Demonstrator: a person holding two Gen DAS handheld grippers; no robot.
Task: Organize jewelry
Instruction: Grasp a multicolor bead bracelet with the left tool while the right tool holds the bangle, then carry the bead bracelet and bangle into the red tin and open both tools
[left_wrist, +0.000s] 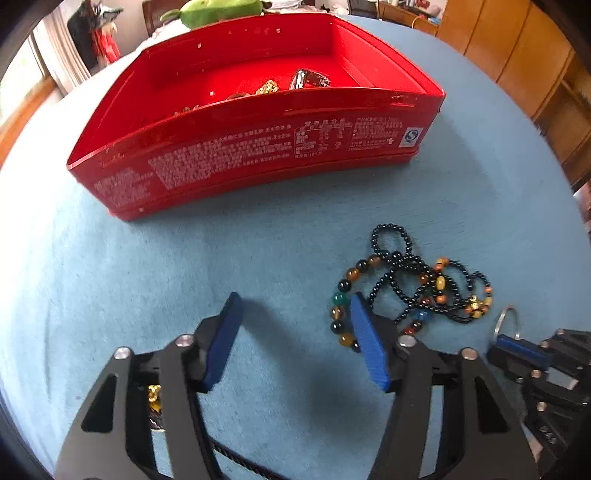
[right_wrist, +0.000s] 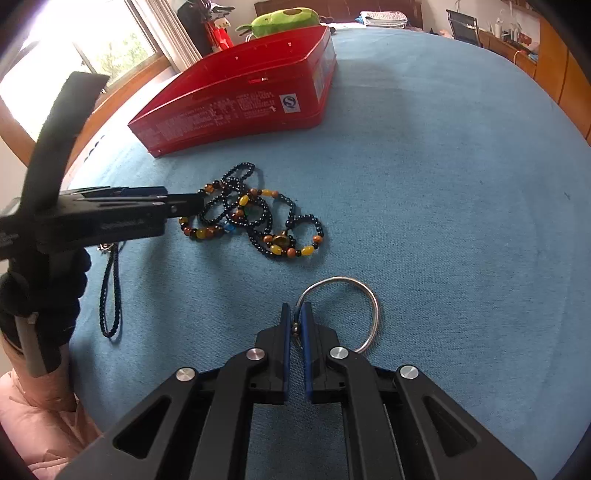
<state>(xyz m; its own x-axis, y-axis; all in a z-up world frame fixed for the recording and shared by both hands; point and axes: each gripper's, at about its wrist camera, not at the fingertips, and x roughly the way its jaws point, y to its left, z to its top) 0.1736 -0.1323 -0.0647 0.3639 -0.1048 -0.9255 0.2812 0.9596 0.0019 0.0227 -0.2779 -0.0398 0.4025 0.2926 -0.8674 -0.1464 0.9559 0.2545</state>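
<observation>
Blue cloth-covered table (right_wrist: 443, 184), bearing all items. One red box (left_wrist: 258, 147), open-topped, stands at the far side of the table, its long axis running left to right; inside it lie at least three small pieces, gold and silver in tone, though the near wall hides part of the floor and an exact count cannot be made.

One tangle of beaded strands (right_wrist: 255, 218) lies in the middle ground, near the box but apart from it. It appears to hold one long string of small black beads, looped several times, and two strings of larger amber, yellow and brown beads; the overlaps leave this count uncertain. One dark braided cord (right_wrist: 110, 295) lies at the near left, well apart from the tangle.

One silver bangle (right_wrist: 347, 306) lies flat at the near right. The right gripper (right_wrist: 295, 321) has its fingers pressed together on the bangle's near-left rim, at a small bead on the wire.

The left gripper (left_wrist: 295, 321) is spread wide and holds nothing; its right pad reaches over the left edge of the tangle.

Key relation: the box lies far and to the left of the pinched bangle, so the coming carry probably runs forward and leftward, over or past the beads. The right gripper is the nearer to the bangle, the left to the tangle.
</observation>
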